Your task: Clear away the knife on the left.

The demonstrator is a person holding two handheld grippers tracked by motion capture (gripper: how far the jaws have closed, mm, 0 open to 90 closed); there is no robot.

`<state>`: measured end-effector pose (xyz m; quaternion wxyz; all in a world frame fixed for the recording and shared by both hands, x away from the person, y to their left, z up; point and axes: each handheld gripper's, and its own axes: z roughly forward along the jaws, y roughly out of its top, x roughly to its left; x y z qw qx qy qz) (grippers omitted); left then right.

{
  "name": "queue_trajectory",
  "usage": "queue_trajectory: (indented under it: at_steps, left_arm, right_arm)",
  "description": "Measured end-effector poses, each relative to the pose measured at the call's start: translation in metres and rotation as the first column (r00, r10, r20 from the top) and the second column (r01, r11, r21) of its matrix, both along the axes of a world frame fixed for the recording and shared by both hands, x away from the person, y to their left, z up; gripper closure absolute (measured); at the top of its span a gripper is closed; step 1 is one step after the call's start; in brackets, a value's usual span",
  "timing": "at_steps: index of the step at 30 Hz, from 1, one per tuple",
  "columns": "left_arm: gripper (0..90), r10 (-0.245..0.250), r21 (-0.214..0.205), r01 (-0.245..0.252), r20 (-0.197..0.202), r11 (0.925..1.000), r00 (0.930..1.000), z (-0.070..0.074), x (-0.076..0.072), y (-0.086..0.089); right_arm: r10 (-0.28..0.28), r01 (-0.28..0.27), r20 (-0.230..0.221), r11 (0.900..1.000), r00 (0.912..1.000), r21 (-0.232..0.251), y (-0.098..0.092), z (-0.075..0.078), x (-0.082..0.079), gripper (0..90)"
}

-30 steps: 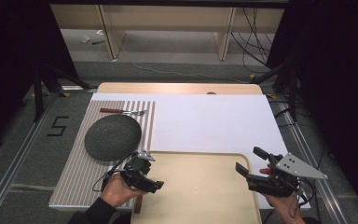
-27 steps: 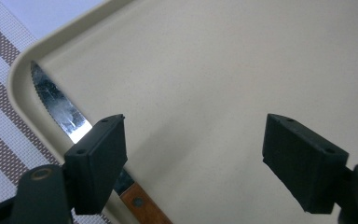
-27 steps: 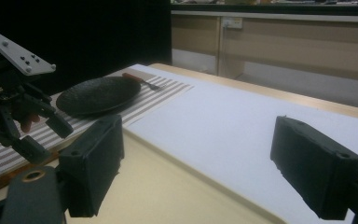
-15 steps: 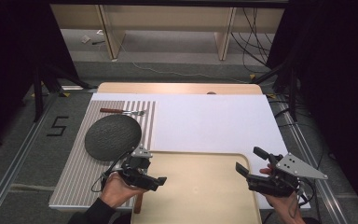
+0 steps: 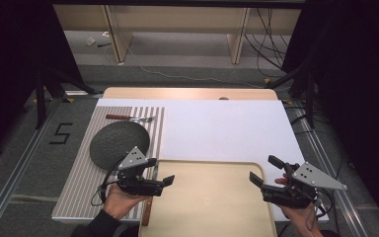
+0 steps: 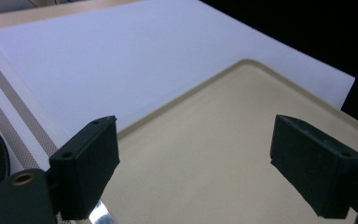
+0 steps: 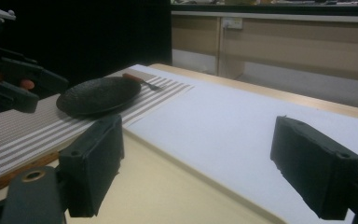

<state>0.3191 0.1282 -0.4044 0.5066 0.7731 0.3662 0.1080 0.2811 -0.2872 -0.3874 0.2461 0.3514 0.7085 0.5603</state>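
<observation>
My left gripper hovers over the left edge of the beige tray. Its jaws have just been opening and stand wide, with nothing between them. Under it a knife with a wooden handle lies on the striped mat along the tray's edge; its blade glints in the left gripper view. My right gripper is open and empty at the tray's right edge. A dark plate rests on the mat, and a fork lies beyond it.
A white sheet covers the table behind the tray. The right gripper view shows the left gripper at far left and the knife's handle low down. Wooden shelving and cables stand past the table's far edge.
The left gripper has lifted off the mat and shifted a little right over the tray's edge. Its jaws have spread. The right gripper has stayed where it was.
</observation>
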Motion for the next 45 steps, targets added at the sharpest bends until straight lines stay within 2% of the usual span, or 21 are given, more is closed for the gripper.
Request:
queue_trajectory:
  at_steps: [6, 13, 20, 34, 45]
  left_arm:
    - [12.9, 0.015, -0.051, -0.011, 0.064, 0.9986, 0.9979, 0.005, -0.004, 0.007]
    - [11.4, 0.046, -0.078, -0.037, 0.120, 0.9963, 0.9917, 0.009, -0.009, 0.014]
    - [11.7, 0.057, -0.074, -0.047, 0.132, 0.9961, 0.9897, 0.009, -0.011, 0.019]
    - [12.0, 0.095, -0.100, -0.080, 0.153, 0.9918, 0.9836, 0.010, -0.019, 0.031]
    - [12.5, 0.084, -0.087, -0.072, 0.147, 0.9936, 0.9855, 0.008, -0.018, 0.028]
  right_arm:
    - [0.000, 0.000, 0.000, 1.0000, 1.0000, 0.000, 0.000, 0.000, 0.000, 18.0]
    - [-0.003, 0.003, -0.003, 1.0000, 1.0000, -0.002, 0.000, 0.000, 0.000, 17.5]
    - [-0.005, 0.005, 0.000, 1.0000, 1.0000, -0.004, 0.000, 0.000, 0.000, 17.5]
    - [-0.003, 0.003, -0.002, 1.0000, 1.0000, -0.003, 0.000, 0.000, 0.000, 17.5]
    - [-0.002, 0.002, 0.002, 1.0000, 1.0000, -0.004, 0.000, 0.000, 0.000, 17.5]
